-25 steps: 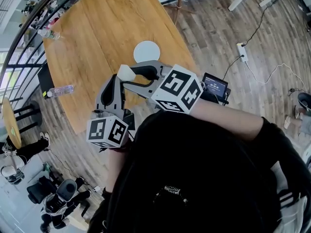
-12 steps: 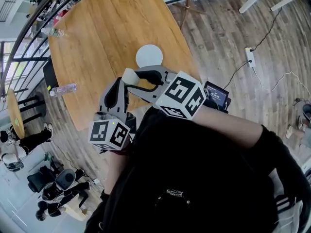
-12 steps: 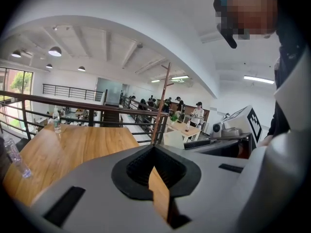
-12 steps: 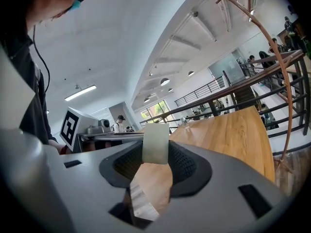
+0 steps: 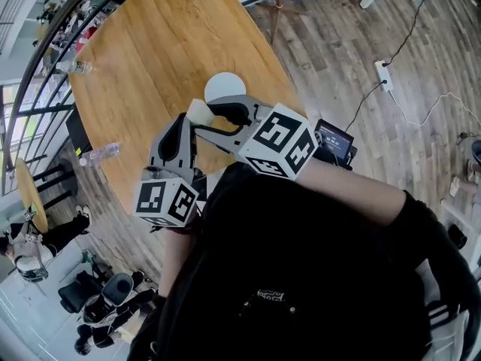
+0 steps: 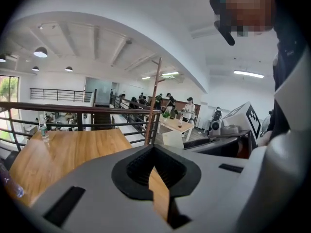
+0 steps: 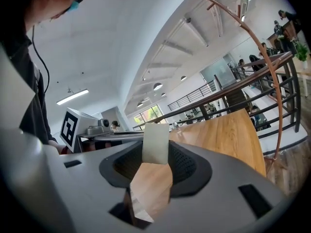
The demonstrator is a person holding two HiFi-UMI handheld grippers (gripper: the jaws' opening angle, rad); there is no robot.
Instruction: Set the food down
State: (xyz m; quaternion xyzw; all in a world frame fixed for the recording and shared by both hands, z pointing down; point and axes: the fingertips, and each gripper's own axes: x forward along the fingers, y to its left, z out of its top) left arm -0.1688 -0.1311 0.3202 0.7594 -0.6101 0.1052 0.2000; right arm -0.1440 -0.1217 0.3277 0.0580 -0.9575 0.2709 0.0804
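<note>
In the head view a round white plate [image 5: 225, 86] lies on the round wooden table [image 5: 150, 43]. My right gripper [image 5: 201, 116] hovers just on the near side of the plate, shut on a pale whitish block of food [image 5: 198, 112]. The right gripper view shows the same food [image 7: 155, 142] upright between that gripper's [image 7: 155, 157] dark pads, with the tabletop beyond. My left gripper [image 5: 183, 122] is close beside the right one, to its left. Its jaws [image 6: 154, 171] are shut with nothing in them; only a thin slit shows the wood.
Two plastic bottles [image 5: 74, 66] [image 5: 99, 153] lie near the table's left rim, with a dark flat device [image 5: 75, 130] between them at the edge. A power strip [image 5: 382, 75] and cables lie on the plank floor to the right. People and chairs are at lower left.
Almost nothing: the head view has shifted a little. The right gripper still holds the food just short of the plate, and the left stays beside it.
</note>
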